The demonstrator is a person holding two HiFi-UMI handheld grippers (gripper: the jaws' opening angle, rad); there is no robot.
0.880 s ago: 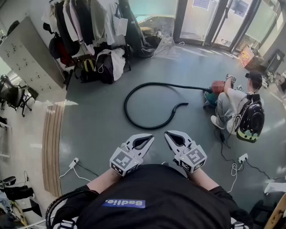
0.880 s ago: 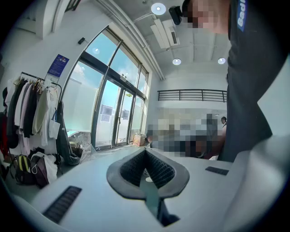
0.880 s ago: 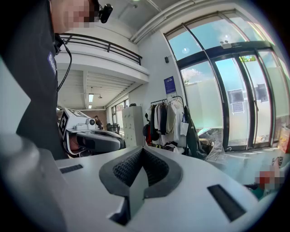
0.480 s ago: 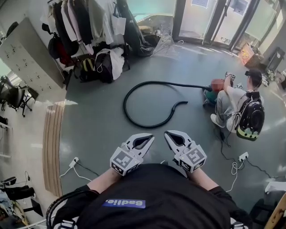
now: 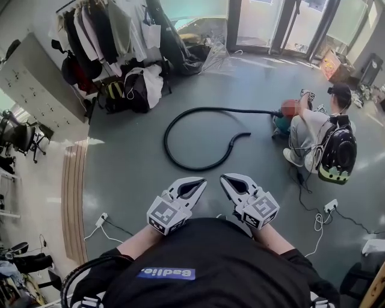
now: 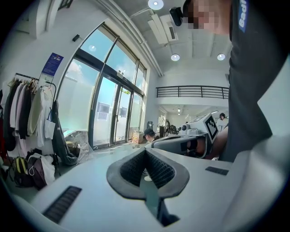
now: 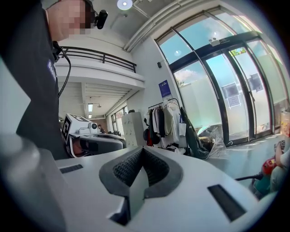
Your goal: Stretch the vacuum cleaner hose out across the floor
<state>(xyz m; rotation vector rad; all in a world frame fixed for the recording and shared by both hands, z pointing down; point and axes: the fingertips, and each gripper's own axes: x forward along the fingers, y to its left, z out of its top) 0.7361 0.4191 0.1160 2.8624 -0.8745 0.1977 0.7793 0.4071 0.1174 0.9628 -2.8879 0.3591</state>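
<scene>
In the head view, the left gripper and the right gripper were side by side above the grey floor. Both had their fingers pressed together and held nothing. The black hose lay in a big loop on the floor, well ahead of the fingers and not touching them. Past it, off to the right of the right fingers, a person sat on the floor. Far ahead on the left side, clothes hung over some bags.

In the left gripper view, the fingers were shut tight with nothing between them. Beyond them stood tall glass doors under round ceiling lights.

In the right gripper view, the fingers were shut and empty too. Beyond them stood a white cabinet.
</scene>
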